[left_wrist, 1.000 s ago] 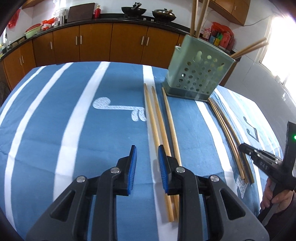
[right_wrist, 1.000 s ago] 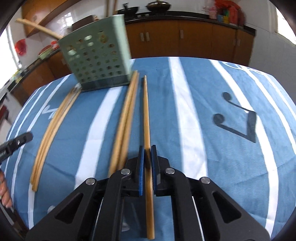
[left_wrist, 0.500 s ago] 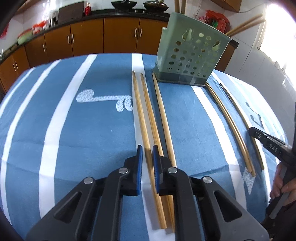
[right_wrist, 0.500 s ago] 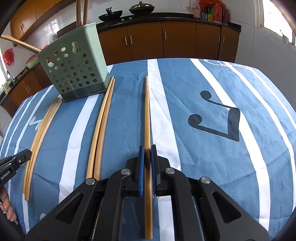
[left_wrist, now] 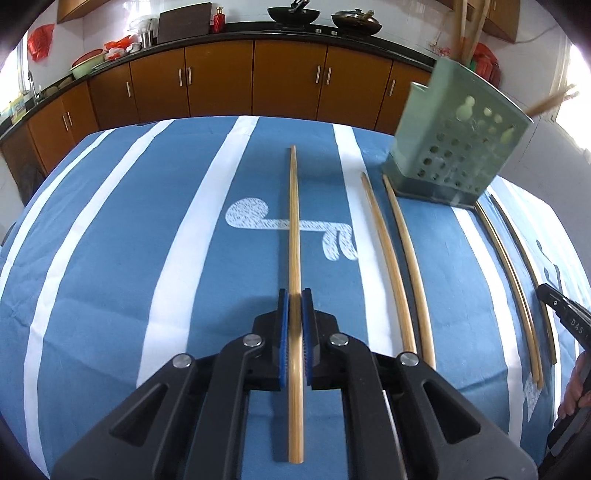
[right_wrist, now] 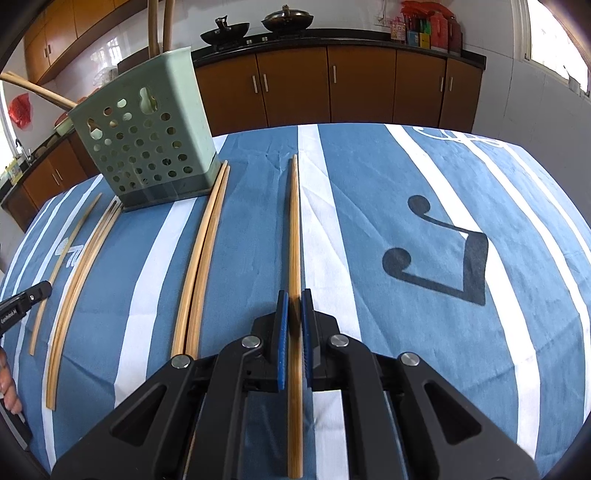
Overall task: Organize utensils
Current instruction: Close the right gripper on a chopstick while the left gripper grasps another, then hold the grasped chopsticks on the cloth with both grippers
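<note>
Two pairs of handheld tongs work over a table (left_wrist: 110,258) draped in a blue cloth with white stripes and music-note prints; the left tongs (left_wrist: 294,299) are clenched on a long bamboo chopstick (left_wrist: 293,221), their blue pads pressing its sides, the stick running forward over a white note on the cloth; the jaws have just been closing, with that chopstick between them; the right tongs (right_wrist: 294,300) are likewise clamped on a second chopstick (right_wrist: 294,229), which points straight ahead along a white stripe; a pale green perforated holder (right_wrist: 147,140) stands upright on the cloth toward the far edge, with several chopsticks (right_wrist: 159,22) rising from its top and leaning outward; in the right wrist view a loose pair (right_wrist: 203,258) lies side by side just beside the holder's base, and more sticks (right_wrist: 77,280) lie further left, near the black tip of the other tool and a person's fingers; in the left wrist view two loose chopsticks (left_wrist: 399,266) lie to the right of the held one, and beyond them a further pair (left_wrist: 513,280); brown cabinets (left_wrist: 221,81) line the wall behind.
</note>
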Motion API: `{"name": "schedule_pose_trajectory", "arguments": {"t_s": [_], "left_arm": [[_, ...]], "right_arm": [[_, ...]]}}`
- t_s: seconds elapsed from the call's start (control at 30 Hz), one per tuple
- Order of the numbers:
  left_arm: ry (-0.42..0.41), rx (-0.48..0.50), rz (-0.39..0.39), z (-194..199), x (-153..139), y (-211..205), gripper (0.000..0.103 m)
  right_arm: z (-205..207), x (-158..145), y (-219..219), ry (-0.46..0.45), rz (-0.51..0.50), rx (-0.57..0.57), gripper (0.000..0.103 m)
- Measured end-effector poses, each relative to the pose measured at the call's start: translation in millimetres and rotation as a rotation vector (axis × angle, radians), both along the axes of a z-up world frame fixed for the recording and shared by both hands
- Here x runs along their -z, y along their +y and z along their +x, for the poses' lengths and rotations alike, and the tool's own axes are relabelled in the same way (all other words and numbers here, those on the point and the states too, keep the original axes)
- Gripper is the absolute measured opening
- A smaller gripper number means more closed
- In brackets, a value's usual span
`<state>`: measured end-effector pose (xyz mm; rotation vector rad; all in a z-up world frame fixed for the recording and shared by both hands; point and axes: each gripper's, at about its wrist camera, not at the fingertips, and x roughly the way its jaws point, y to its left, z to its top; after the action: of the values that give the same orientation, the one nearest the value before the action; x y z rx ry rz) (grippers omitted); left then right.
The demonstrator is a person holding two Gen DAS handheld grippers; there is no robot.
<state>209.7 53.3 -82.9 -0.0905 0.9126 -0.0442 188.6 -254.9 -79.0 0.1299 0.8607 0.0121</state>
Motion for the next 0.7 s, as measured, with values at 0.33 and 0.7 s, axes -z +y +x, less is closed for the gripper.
{"name": "schedule_pose_trajectory", "arguments": {"t_s": [0.33, 0.7], "left_arm": [[-0.024, 0.015, 0.013, -5.3, 0.6, -3.8, 0.01], [-0.022, 0.015, 0.002, -2.8, 0.5, -1.1, 0.011]], "right_arm": [[-1.3, 0.0, -2.9, 0.002, 0.01, -0.007, 0.008], [-0.6, -0.4, -1.7, 0.003, -0.001, -0.008, 0.009]]}}
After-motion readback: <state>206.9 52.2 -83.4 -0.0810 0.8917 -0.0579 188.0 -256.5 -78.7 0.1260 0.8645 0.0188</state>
